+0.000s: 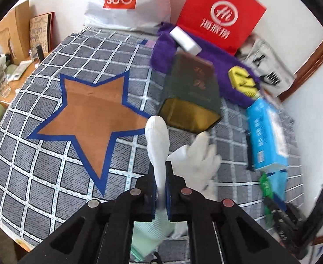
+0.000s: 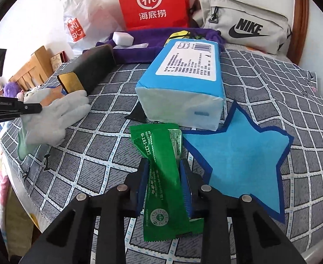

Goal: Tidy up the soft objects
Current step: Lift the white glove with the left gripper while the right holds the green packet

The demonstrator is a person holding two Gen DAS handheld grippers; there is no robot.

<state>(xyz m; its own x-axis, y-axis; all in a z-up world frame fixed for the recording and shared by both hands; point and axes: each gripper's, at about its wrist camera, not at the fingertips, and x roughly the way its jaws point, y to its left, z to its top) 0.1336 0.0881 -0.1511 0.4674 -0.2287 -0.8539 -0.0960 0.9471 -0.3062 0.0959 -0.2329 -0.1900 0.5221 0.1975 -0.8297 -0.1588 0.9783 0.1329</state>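
- Left gripper [image 1: 160, 189]: clamped on white glove [image 1: 196, 154]; lift clear before moving, probably toward brown star [image 1: 91, 121].
- Right gripper [image 2: 164, 182]: pinching green packet [image 2: 161, 167]; keep grip level.

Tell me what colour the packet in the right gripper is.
Green packet with pale print, clearest in the right wrist view.

The glove [image 1: 196, 154] at lower centre looks like soft white knitted cloth with a pale green cuff; the packet [image 2: 163, 173] is glossy, crinkled green plastic film; the tissue pack [image 2: 183, 83] wears smooth blue plastic wrap; the bedspread [image 1: 40, 154] is matt woven grey cloth; the purple towel [image 1: 227, 66] at upper right looks fluffy; the red bag [image 2: 152, 2] is smooth paper.
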